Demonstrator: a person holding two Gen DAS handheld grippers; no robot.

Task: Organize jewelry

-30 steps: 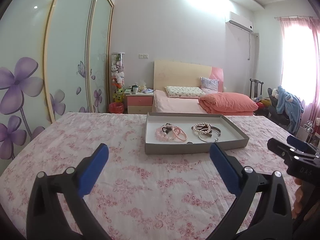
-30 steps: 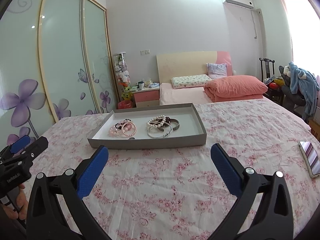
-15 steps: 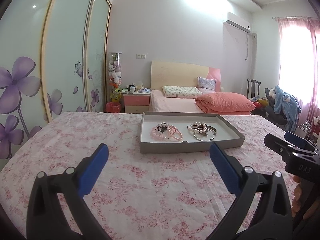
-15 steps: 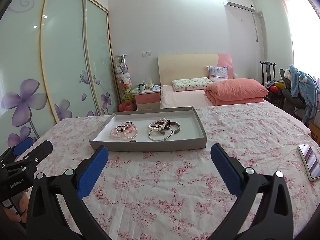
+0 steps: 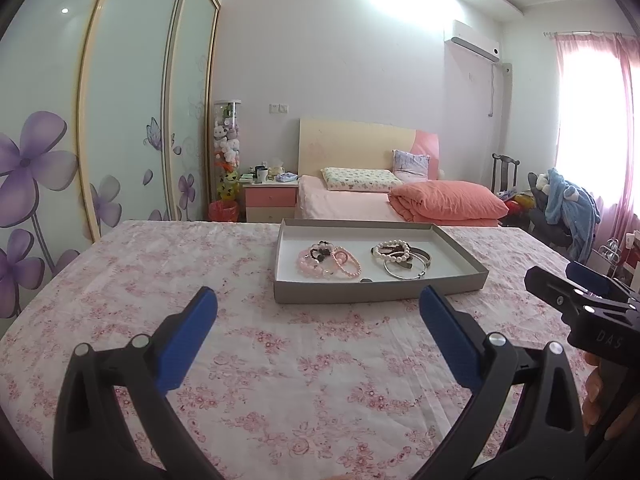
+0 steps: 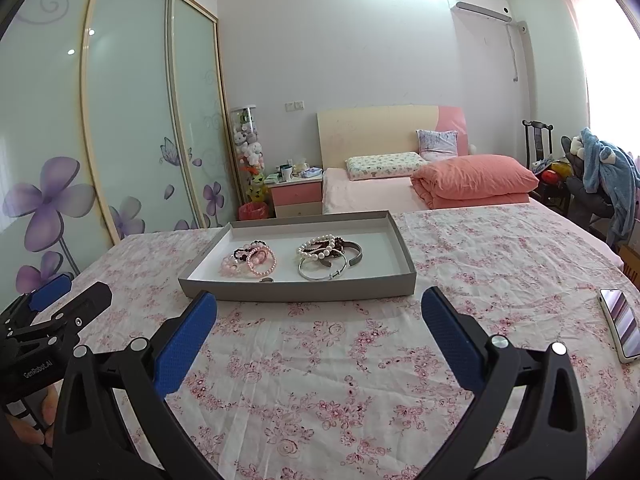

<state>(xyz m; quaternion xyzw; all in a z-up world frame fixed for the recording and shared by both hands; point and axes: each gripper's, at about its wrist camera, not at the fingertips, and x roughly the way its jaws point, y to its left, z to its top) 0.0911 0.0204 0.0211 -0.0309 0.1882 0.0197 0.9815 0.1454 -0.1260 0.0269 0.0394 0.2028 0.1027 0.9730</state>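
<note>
Holding both claws wide and empty above the floral cloth (image 6: pixel 320 360), we are keeping the left gripper (image 5: pixel 318 314) and right gripper (image 6: pixel 319 314) short of the grey tray (image 6: pixel 296 291), where pink bracelets (image 6: pixel 256 260) and pearl and silver bangles (image 6: pixel 324 258) are lying. A phone (image 6: pixel 620 324) is sitting far right.

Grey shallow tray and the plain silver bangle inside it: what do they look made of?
The grey shallow tray looks like matte cardboard: thin, straight folded walls, white inside, no shine. The plain silver bangle looks like polished metal, thin and rigid with bright highlights; which metal cannot be told.
</note>
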